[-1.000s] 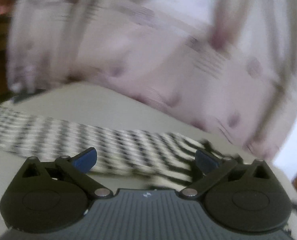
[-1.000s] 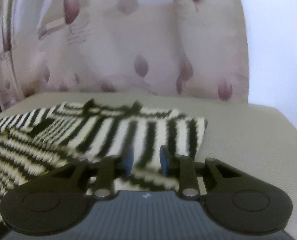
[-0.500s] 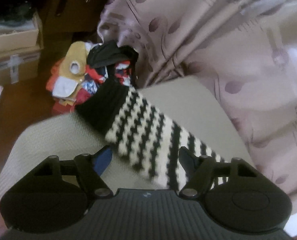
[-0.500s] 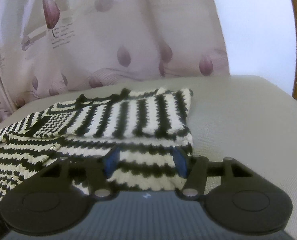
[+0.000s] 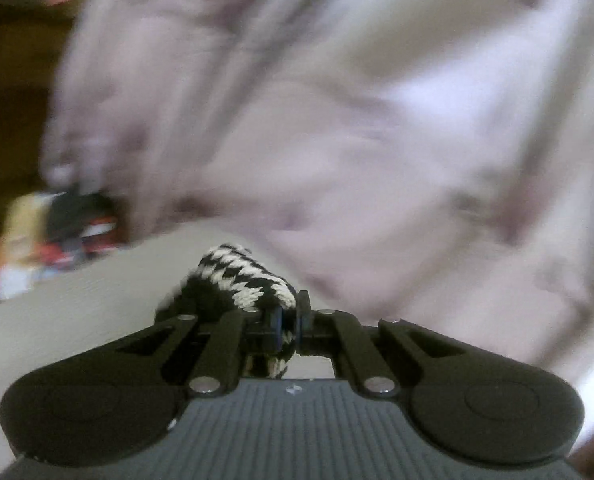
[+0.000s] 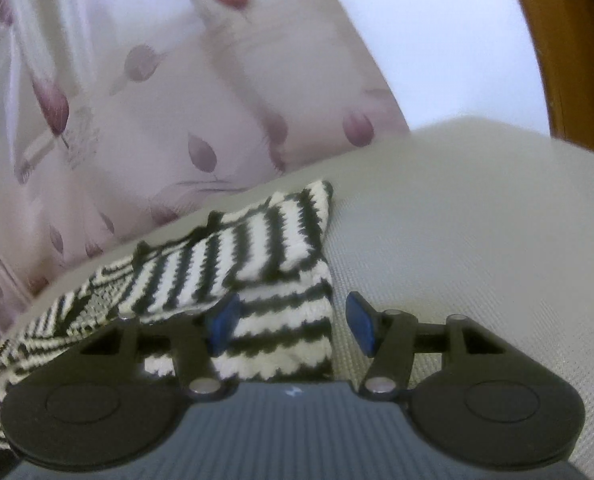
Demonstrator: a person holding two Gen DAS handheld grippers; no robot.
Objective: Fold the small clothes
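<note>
You are working a chunky black-and-white striped knit (image 6: pixel 257 264), soft, light and floppy; it will drape and sag wherever it is not held up, and the loose stitches can catch on a finger edge. Take it at an edge or corner, or at the black cuff end of a sleeve, with a full pinch of cloth, not a few loops.

Your left gripper (image 5: pixel 291 330) has just been closing and now has its fingers pressed tight on a bunched roll of the knit (image 5: pixel 243 280), which humps up ahead of the tips and also shows below them (most likely a sleeve, though that view is badly smeared). It rides above the pale cushion (image 5: pixel 77 300).

Your right gripper (image 6: pixel 293 326) stands about half open and holds nothing. The garment lies partly folded on the grey cushion (image 6: pixel 477 220) below the patterned curtain (image 6: pixel 137 100). Its near right edge sits between the right fingers: the left pad (image 6: pixel 223 320) overlaps the stripes, the right pad (image 6: pixel 359 326) is just past the edge over bare cushion.
</note>
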